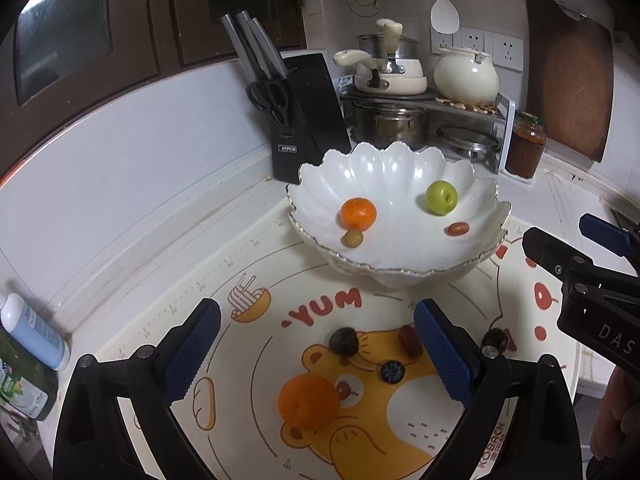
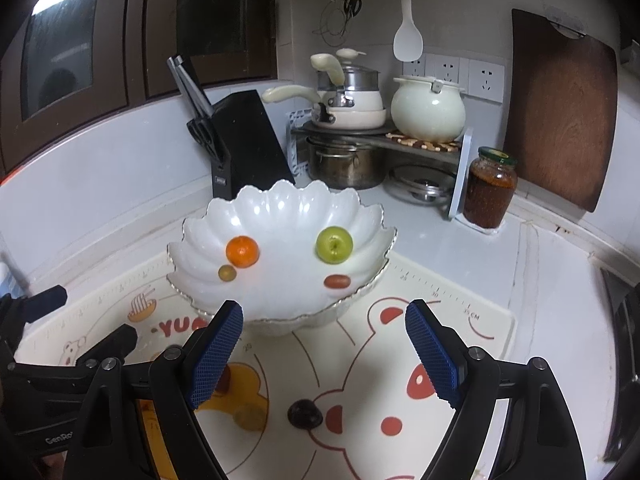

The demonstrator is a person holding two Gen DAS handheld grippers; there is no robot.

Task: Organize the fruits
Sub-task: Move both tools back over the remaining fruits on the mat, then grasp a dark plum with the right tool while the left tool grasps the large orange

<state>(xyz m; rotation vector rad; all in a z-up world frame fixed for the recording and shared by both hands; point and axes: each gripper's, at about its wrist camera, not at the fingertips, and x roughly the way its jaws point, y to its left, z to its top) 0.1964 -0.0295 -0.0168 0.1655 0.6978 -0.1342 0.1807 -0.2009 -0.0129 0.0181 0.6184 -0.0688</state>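
Only the left wrist view shows the orange (image 1: 308, 402) lying between the spread, empty jaws of the left gripper (image 1: 318, 354). The right gripper (image 2: 324, 354) also gapes, a dark fruit (image 2: 305, 413) between its jaws. Beyond both stands the scalloped bowl (image 2: 280, 208) on a cartoon mat (image 2: 460, 320), on a white kitchen counter (image 2: 460, 252).

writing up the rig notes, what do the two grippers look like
Both grippers, left and right, have black angular bodies with silver screws and blue knurled pads on the fingertips. White lettering marks their black housings. No cables or sleeves show.
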